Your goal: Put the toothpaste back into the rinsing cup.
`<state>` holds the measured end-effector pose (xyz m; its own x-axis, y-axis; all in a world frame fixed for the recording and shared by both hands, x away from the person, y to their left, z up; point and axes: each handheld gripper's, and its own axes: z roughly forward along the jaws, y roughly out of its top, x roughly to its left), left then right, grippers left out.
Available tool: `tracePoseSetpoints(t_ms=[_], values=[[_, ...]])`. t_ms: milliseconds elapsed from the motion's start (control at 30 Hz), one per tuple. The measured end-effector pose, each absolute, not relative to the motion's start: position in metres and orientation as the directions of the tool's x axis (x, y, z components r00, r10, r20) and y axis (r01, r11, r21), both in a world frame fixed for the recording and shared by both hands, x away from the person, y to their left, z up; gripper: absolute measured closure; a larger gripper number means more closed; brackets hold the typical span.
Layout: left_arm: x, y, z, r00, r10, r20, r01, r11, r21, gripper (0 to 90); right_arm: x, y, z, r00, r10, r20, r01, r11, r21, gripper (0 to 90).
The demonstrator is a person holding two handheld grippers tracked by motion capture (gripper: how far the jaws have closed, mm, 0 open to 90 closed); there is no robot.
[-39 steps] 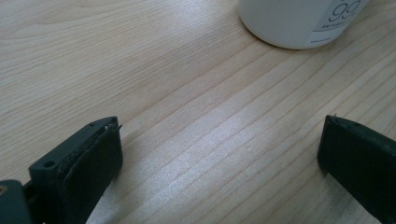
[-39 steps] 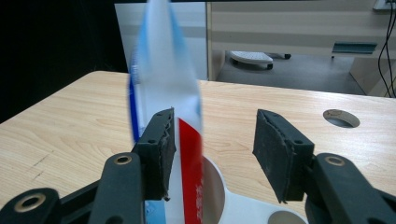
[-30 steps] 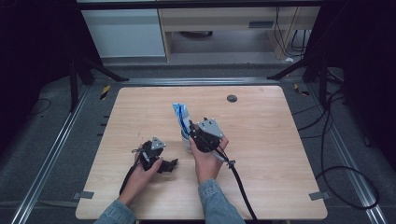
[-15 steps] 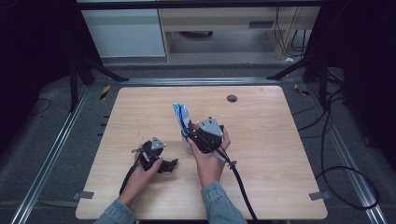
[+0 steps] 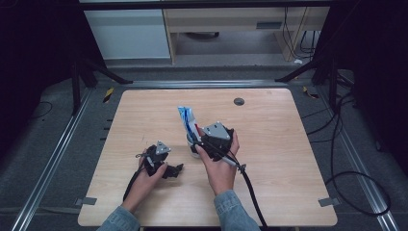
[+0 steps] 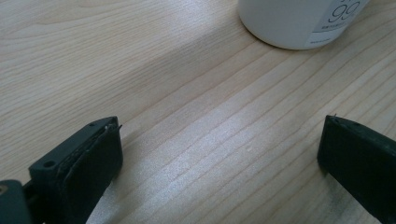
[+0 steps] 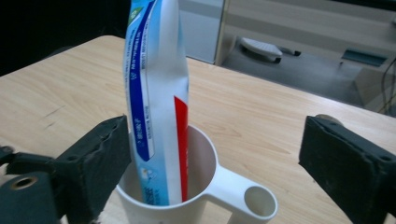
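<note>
A blue, white and red toothpaste tube [image 5: 186,121] [image 7: 156,93] stands tilted in a white cup [image 5: 193,146] [image 7: 205,191] near the table's middle. The cup's handle with a round hole [image 7: 254,203] points toward the camera in the right gripper view. My right gripper [image 5: 202,142] [image 7: 215,163] is open, with one jaw on each side of the cup and the left jaw close to the tube. My left gripper [image 5: 178,169] [image 6: 219,144] lies low over bare wood to the cup's left, open with nothing between its jaws. The cup's base [image 6: 299,23] sits just ahead of it.
The wooden table [image 5: 288,159] has a dark round grommet [image 5: 239,101] at the back right. Black cables trail from both grippers toward the front edge. Pale cabinets [image 5: 130,33] stand beyond the table, with black stands and floor cables [image 5: 356,178] at the sides.
</note>
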<state>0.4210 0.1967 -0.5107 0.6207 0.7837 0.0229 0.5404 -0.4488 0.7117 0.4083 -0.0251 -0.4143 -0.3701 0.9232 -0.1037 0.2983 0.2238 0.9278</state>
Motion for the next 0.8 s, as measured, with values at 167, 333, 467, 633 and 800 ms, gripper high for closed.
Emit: tracePoseSetpoints(t_ms=[167,333,467,633,800], values=[[0.421,0.197,-0.511,0.621,0.784,0.023,0.540,-0.449,0.712,0.0,0.404,-0.031,-0.411,-0.388,0.916,-0.101,0.295,0.228,0.928,6.8],[0.421,0.197,-0.511,0.621,0.784,0.023,0.540,-0.449,0.712,0.0,0.402,-0.035,-0.407,-0.396,0.912,-0.111,0.292,0.239,0.926,6.5],[0.421,0.197,-0.511,0.621,0.784,0.023,0.541,-0.449,0.712,0.0,0.401,-0.039,-0.406,-0.408,0.906,-0.114,0.305,0.253,0.918,6.6],[0.421,0.197,-0.511,0.621,0.784,0.023,0.540,-0.449,0.712,0.0,0.400,-0.043,-0.404,-0.413,0.902,-0.130,0.312,0.273,0.910,6.7],[0.421,0.197,-0.511,0.621,0.784,0.023,0.540,-0.448,0.712,0.0,0.400,-0.051,-0.402,-0.413,0.899,-0.147,0.324,0.295,0.899,6.8]])
